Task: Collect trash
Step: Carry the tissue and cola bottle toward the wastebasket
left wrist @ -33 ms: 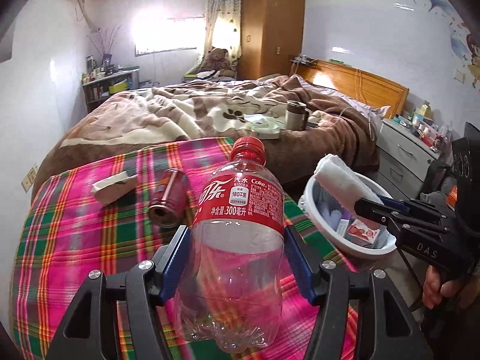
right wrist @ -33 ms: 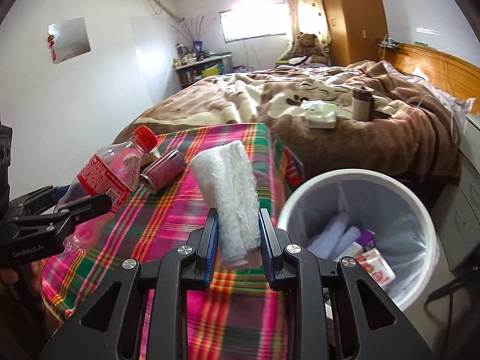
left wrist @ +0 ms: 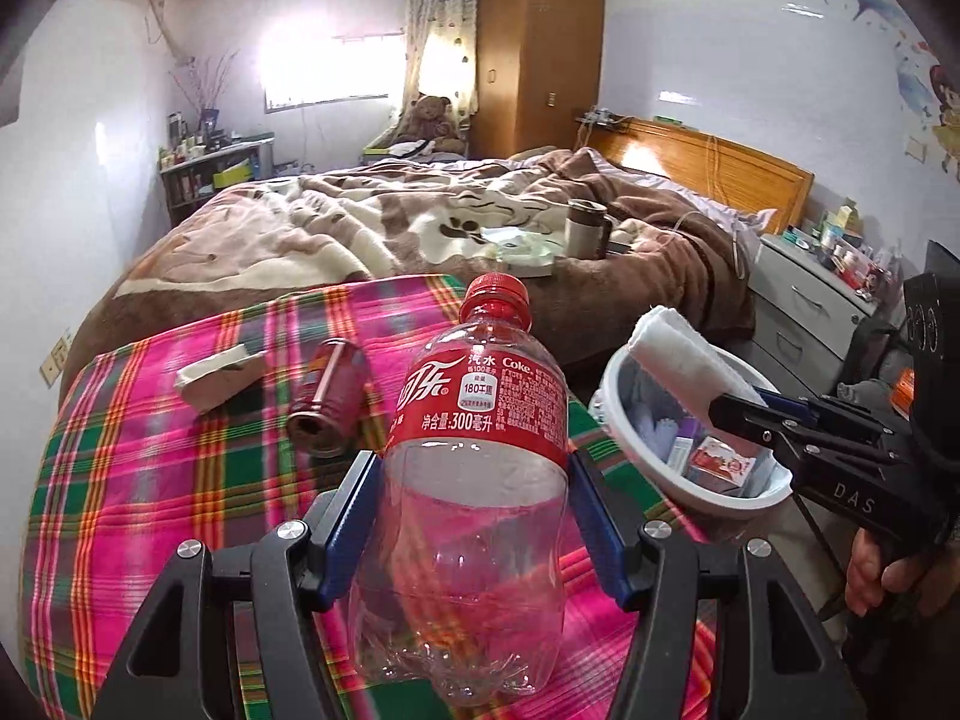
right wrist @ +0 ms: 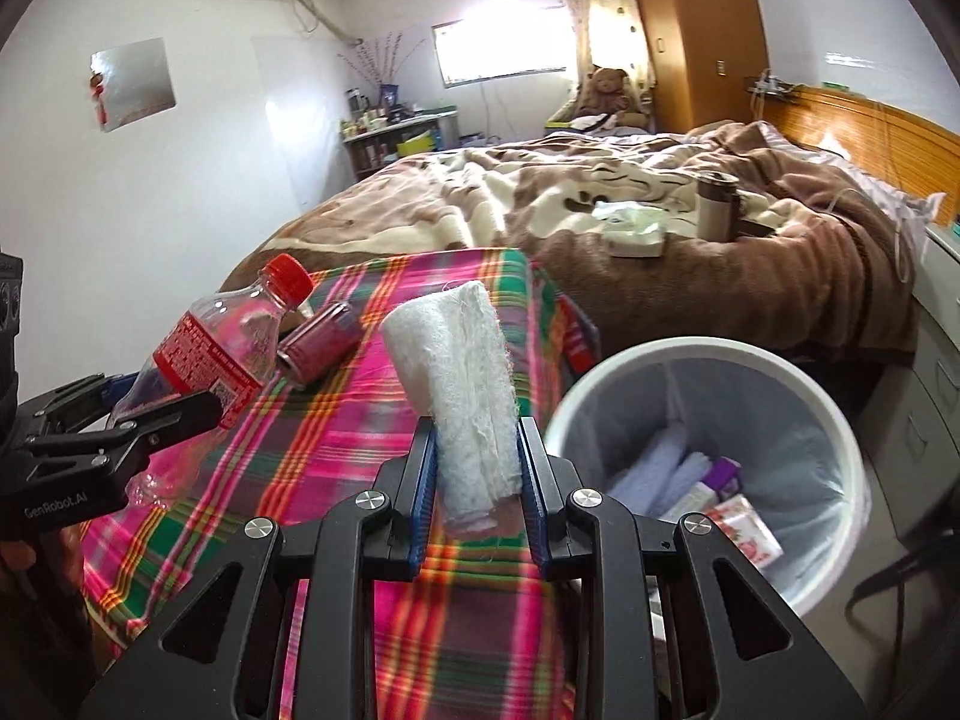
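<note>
My left gripper point(left wrist: 471, 462) is shut on an empty clear cola bottle point(left wrist: 480, 396) with a red cap and label, held above the plaid-covered table point(left wrist: 150, 480). The right wrist view shows that bottle point(right wrist: 210, 348) tilted at the left. My right gripper point(right wrist: 477, 429) is shut on a rolled white cloth point(right wrist: 456, 348). In the left wrist view this cloth point(left wrist: 678, 354) hangs over the near rim of the white bin point(left wrist: 612, 372). The lined bin point(right wrist: 708, 348) holds wrappers and tissues. A red can point(left wrist: 330, 396) and a folded pale packet point(left wrist: 216, 375) lie on the table.
A bed with a brown blanket point(left wrist: 360, 228) stands behind the table, with a steel mug point(left wrist: 585, 228) and a tissue pack point(right wrist: 630, 228) on it. Grey drawers point(left wrist: 810, 312) stand right of the bin. A person's hand point(left wrist: 870, 564) holds the right gripper's handle.
</note>
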Demonstrator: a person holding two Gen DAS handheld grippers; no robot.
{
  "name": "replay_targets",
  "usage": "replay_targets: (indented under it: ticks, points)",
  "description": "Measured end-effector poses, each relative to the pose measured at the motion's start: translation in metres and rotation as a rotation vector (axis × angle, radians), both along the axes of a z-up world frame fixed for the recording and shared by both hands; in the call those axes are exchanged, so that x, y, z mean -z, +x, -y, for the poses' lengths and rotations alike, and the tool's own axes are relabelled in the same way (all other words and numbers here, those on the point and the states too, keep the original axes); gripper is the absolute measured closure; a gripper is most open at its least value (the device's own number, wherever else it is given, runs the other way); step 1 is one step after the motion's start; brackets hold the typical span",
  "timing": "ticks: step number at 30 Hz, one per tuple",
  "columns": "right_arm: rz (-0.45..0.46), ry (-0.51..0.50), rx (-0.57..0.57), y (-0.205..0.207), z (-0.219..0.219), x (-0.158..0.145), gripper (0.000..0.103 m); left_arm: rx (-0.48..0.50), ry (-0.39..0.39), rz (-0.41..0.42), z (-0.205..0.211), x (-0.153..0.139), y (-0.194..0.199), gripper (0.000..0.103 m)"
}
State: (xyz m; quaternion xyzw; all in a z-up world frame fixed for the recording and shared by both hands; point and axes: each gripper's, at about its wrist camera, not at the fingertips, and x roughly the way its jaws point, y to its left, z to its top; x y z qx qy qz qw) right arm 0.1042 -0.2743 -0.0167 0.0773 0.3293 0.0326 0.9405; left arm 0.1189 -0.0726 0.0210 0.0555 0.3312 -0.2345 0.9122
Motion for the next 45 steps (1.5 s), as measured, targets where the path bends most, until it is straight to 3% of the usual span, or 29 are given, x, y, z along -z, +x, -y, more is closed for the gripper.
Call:
replay_targets:
  ticks: [11,24,45]
  points:
    - [-0.007,-0.006,0.143,-0.016,0.047,0.003,0.077,0.129,-0.019,-0.018,0.075,0.005,-0.005,0.040]
    - [-0.078,-0.012,0.267,-0.019,0.092,0.020,0.076,0.234,-0.019,-0.076,0.157,0.023,0.004,0.040]
    - [-0.169,-0.086,0.305,-0.002,0.120,0.040,0.070,0.272,-0.042,-0.151,0.206,0.046,0.028,0.039]
